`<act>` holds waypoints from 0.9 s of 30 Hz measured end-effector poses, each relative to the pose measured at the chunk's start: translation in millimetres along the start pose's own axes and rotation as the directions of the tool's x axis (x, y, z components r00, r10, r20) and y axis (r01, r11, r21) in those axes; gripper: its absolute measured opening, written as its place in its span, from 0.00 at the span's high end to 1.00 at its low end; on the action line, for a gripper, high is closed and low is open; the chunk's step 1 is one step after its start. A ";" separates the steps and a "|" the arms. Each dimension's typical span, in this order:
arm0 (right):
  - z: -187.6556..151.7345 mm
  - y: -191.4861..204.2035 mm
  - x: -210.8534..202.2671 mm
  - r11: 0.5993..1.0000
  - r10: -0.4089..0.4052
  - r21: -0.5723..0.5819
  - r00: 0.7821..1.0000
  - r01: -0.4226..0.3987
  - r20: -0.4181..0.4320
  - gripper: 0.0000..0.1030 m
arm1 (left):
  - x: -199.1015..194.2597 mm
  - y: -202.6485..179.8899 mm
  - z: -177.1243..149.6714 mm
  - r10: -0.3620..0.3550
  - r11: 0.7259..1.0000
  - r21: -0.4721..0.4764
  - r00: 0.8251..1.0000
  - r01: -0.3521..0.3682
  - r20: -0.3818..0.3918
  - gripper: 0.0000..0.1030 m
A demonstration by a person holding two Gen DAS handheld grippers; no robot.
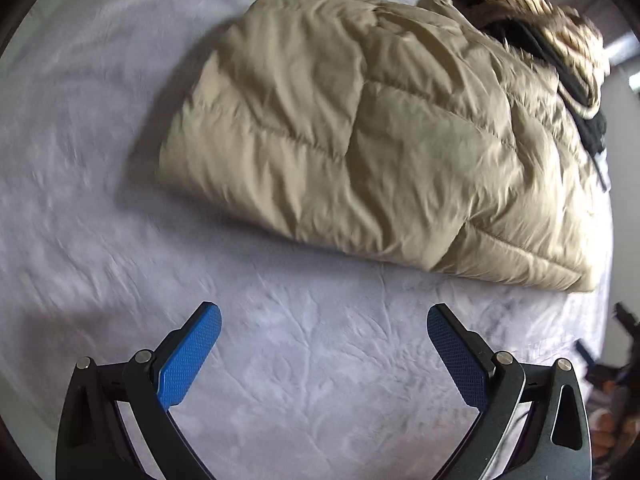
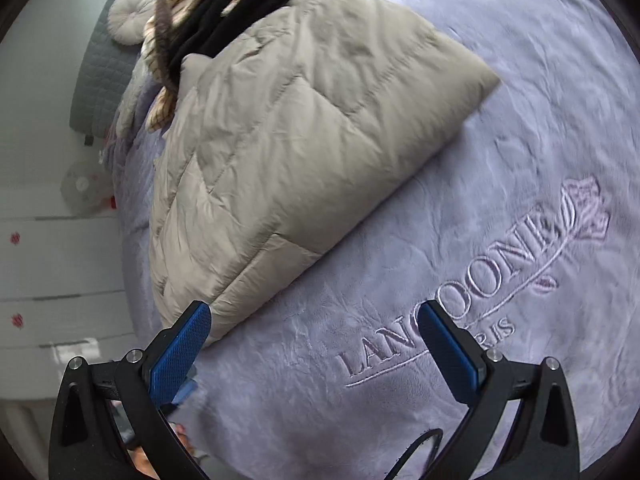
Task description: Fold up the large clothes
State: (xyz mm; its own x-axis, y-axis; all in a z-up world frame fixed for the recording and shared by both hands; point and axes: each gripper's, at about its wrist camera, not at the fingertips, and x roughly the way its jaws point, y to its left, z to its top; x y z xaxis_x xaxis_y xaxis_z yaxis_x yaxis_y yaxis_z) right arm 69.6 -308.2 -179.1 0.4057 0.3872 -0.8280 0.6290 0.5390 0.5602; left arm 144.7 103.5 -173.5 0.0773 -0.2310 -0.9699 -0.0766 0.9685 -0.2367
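A beige quilted puffer jacket [image 1: 360,132] lies folded into a thick pad on a lavender fleece blanket [image 1: 300,360]. My left gripper [image 1: 324,320] hangs above bare blanket just short of the jacket's near edge, jaws wide open, nothing between its blue pads. In the right wrist view the same jacket [image 2: 280,140] runs diagonally across the blanket [image 2: 520,100]. My right gripper [image 2: 316,316] is open too, its left finger [image 2: 180,352] close over the jacket's near corner, its right finger over stitched lettering.
A heap of other clothes, checked cream and black [image 1: 540,20], lies beyond the jacket [image 2: 208,4]. The blanket's edge drops to a white floor [image 2: 48,260] on the left, with a grey mat [image 2: 104,72] and a round cushion [image 2: 128,14].
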 end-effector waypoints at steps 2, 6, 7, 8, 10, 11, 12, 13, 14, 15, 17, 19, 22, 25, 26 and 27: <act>0.6 -8.6 1.8 0.999 0.023 0.035 1.000 -0.023 0.000 0.00 | 1.8 7.7 -2.2 -0.055 0.997 -0.050 0.998 0.055 0.006 0.00; 3.0 -22.8 8.7 0.991 0.077 0.107 0.997 -0.075 -0.010 0.00 | 6.7 21.4 -0.6 -0.162 0.972 -0.167 0.986 0.165 0.032 0.00; 3.8 -25.1 10.5 0.989 0.089 0.120 0.996 -0.086 -0.013 0.00 | 7.8 23.2 -0.1 -0.179 0.966 -0.184 0.983 0.183 0.039 0.00; 4.5 -26.1 11.6 0.988 0.096 0.126 0.995 -0.094 -0.015 0.00 | 8.3 24.4 0.6 -0.191 0.961 -0.194 0.980 0.197 0.047 0.00; 6.6 -27.0 14.0 0.985 0.113 0.134 0.993 -0.110 -0.019 0.00 | 7.4 23.5 3.3 -0.210 0.955 -0.200 0.976 0.218 0.063 0.00; 7.6 -26.8 14.8 0.984 0.121 0.137 0.992 -0.117 -0.019 0.00 | 7.7 23.6 4.7 -0.227 0.950 -0.200 0.971 0.238 0.074 0.00; 8.2 -28.0 15.2 0.982 0.130 0.140 0.991 -0.127 -0.018 0.00 | 8.0 25.8 7.5 -0.238 0.947 -0.201 0.968 0.249 0.080 0.00; 9.8 -27.9 16.7 0.980 0.142 0.143 0.990 -0.138 -0.017 0.00 | 7.3 27.3 10.6 -0.254 0.942 -0.204 0.963 0.267 0.088 0.00; 11.6 -28.1 17.8 0.978 0.153 0.145 0.988 -0.149 -0.015 0.00 | 8.5 29.6 15.2 -0.272 0.935 -0.210 0.958 0.287 0.095 0.00; 13.3 -28.1 18.6 0.977 0.161 0.146 0.987 -0.158 -0.013 0.00 | 10.0 31.1 19.6 -0.285 0.929 -0.217 0.953 0.301 0.100 0.00; 18.5 -28.6 20.7 0.971 0.192 0.149 0.981 -0.189 -0.003 0.00 | 13.5 36.4 27.0 -0.322 0.910 -0.235 0.939 0.342 0.120 0.00; 24.2 -29.4 22.7 0.963 0.223 0.152 0.975 -0.221 0.007 0.00 | 19.2 37.0 33.2 -0.346 0.895 -0.246 0.928 0.371 0.141 0.00; 35.3 -28.6 29.1 0.951 0.267 0.155 0.963 -0.267 0.023 0.00 | 32.5 41.3 45.6 -0.374 0.873 -0.270 0.913 0.405 0.161 0.00; 47.6 -28.3 39.5 0.939 0.308 0.154 0.951 -0.308 0.028 0.00 | 42.5 48.2 55.8 -0.388 0.861 -0.281 0.904 0.425 0.177 0.00; 51.0 -27.6 43.0 0.935 0.321 0.152 0.947 -0.321 0.027 0.00 | 45.4 47.9 59.1 -0.386 0.861 -0.281 0.904 0.424 0.183 0.00; 54.6 -26.4 47.3 0.930 0.336 0.148 0.941 -0.336 0.024 0.00 | 48.5 46.4 63.1 -0.386 0.860 -0.279 0.903 0.426 0.189 0.00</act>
State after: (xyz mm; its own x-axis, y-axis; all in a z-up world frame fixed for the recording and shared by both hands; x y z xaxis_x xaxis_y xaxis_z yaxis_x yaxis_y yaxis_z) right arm 108.4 -344.9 -234.5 0.6096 0.5276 -0.5916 0.5470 0.2601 0.7957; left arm 207.6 143.1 -227.9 0.2869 -0.5652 -0.7735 -0.3103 0.7091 -0.6332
